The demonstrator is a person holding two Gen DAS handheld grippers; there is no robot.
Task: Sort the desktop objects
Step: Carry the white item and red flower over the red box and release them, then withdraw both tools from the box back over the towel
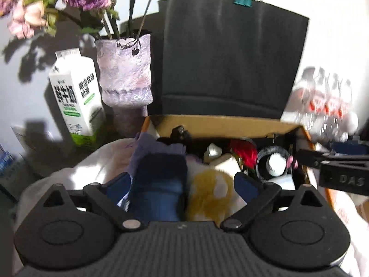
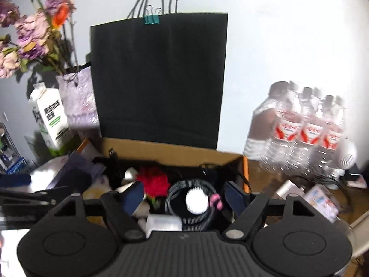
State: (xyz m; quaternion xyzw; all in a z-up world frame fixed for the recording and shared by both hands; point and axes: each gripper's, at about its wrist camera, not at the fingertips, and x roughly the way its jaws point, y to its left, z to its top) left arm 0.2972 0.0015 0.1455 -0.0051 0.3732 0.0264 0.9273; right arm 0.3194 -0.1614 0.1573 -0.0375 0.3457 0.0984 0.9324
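Observation:
An open cardboard box (image 1: pixel 219 124) (image 2: pixel 173 149) holds mixed items. My left gripper (image 1: pixel 183 182) hangs open over its left part. Below its spread fingers lie a dark blue object (image 1: pixel 159 184) and a yellow-and-white fluffy thing (image 1: pixel 212 191), and neither pad presses on them. My right gripper (image 2: pixel 184 192) is open over the box's right part, above a coiled grey cable (image 2: pixel 175 191) (image 1: pixel 272 152) with a white round brush (image 2: pixel 196 202) (image 1: pixel 275 165) in its middle. A red flower (image 2: pixel 154 182) (image 1: pixel 244 153) lies beside the coil. A purple cloth (image 1: pixel 147 147) drapes the box's left edge.
Behind the box stands a black paper bag (image 1: pixel 230 57) (image 2: pixel 159 80). A milk carton (image 1: pixel 73 97) and a vase of dried flowers (image 1: pixel 125 73) stand to the left. A pack of water bottles (image 2: pixel 299 129) stands on the right, with small packets (image 2: pixel 320 198) near it.

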